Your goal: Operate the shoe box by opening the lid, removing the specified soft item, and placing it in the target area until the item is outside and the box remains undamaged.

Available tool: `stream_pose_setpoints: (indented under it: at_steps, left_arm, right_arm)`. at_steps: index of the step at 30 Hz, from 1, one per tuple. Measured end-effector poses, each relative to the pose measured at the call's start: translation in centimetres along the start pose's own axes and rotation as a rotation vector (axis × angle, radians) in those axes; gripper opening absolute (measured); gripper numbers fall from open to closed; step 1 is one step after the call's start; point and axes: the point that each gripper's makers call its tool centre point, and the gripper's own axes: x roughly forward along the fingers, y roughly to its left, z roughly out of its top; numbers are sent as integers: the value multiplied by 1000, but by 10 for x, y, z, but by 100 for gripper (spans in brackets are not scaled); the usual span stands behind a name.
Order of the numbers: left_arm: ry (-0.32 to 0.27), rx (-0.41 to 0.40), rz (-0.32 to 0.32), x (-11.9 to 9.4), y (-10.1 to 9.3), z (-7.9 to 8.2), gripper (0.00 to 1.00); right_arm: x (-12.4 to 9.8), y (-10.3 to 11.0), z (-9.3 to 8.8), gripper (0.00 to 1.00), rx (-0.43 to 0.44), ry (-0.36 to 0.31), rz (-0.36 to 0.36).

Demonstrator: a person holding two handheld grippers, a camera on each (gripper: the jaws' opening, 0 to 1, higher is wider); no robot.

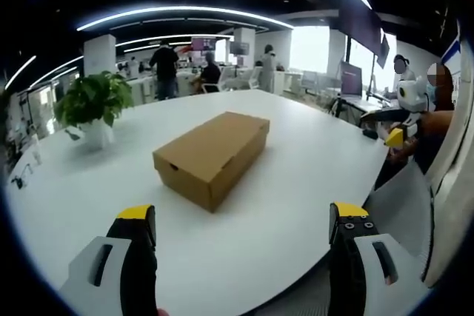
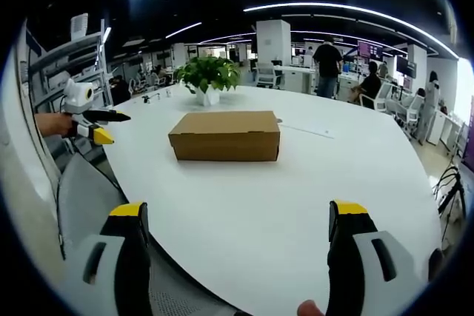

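Shoe box (image 1: pixel 212 157) sits closed on the white table (image 1: pixel 296 205), both grippers (image 1: pixel 244 231) (image 2: pixel 237 231) wide open and empty; a rough pinch may crease its cardboard lid.

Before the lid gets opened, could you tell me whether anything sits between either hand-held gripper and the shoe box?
Nothing visible: bare white table lies between each open hand-held gripper and the closed shoe box.

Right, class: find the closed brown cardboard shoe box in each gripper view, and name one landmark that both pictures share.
Left gripper view: the closed brown cardboard shoe box lies just left of centre on the round white table, set at an angle.
Right gripper view: the box sits just left of centre, long side facing the camera.
Shared landmark: the leafy green plant in a white pot, beyond the box.
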Motion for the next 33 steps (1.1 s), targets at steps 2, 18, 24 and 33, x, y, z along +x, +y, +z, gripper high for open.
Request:
stream_pose_setpoints:
  at_steps: [2,18,24,33]
  left_arm:
    - [1,-2,4,1,1,0,100]
    - [10,-24,13,12,-1,-3,97]
    - [13,-12,12,19,-4,0,98]
    - [13,8,15,32,-4,3,97]
  right_arm:
    - [2,-2,1,96,-3,2,1]
    - [22,-12,9,96,-38,8,35]
    - [34,-15,14,96,-63,15,59]
    - [48,-20,17,95,-92,24,90]
